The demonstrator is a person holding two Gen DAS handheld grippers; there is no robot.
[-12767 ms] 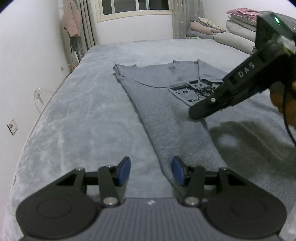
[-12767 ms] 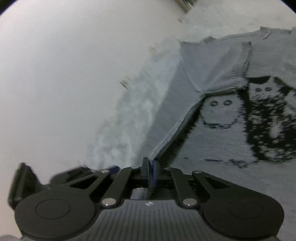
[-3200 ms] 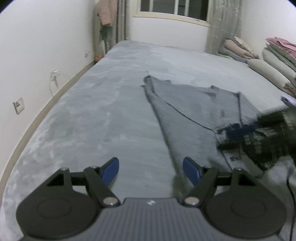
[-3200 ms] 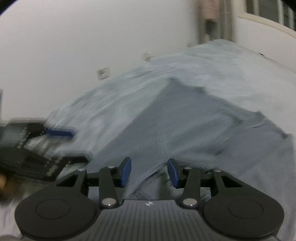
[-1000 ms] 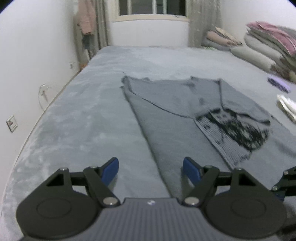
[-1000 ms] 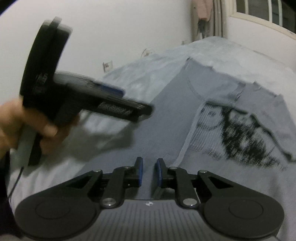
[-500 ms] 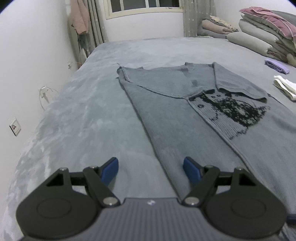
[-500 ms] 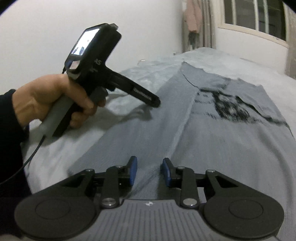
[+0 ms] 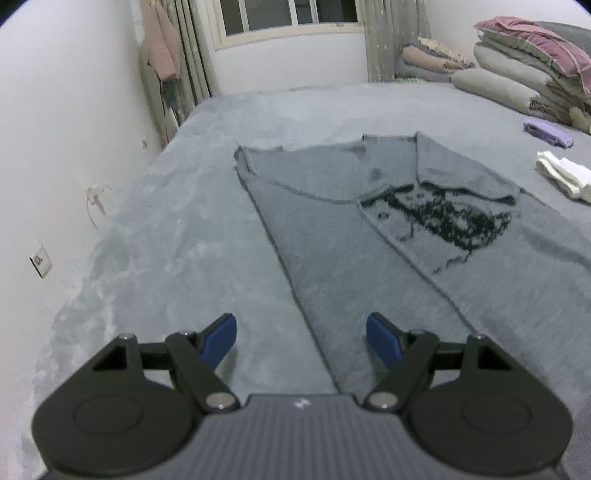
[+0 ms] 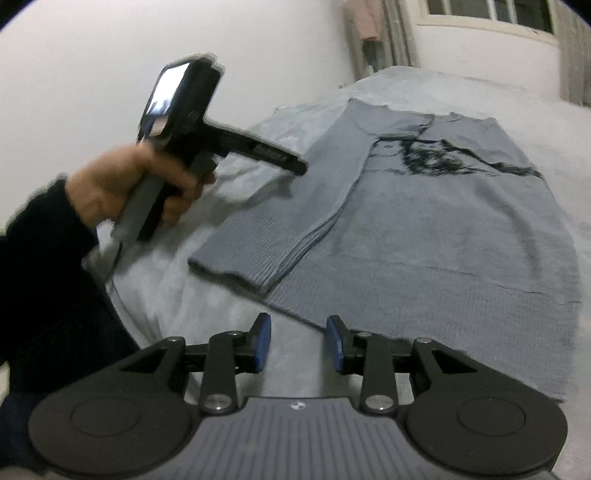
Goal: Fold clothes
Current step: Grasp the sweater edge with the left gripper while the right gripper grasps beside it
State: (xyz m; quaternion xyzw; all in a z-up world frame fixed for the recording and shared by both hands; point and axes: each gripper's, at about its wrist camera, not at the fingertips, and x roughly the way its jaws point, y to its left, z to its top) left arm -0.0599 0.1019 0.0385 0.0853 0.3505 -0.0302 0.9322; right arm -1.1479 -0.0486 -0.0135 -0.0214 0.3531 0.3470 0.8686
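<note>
A big gray bed fills the room, with a white wall along its left edge and a window past the far edge. The gray sweater lies flat in the middle, both sleeves folded in. The left gripper is spread wide and holds nothing. The right gripper is spread too, just past the hem. Only the left view shows pillows at the far right corner. Only the right view shows the hand.

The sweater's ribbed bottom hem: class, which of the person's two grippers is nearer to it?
Right. The right gripper hovers open at the sweater's hem. The left gripper, also open, hangs above the left edge, further up toward the folded sleeve.
</note>
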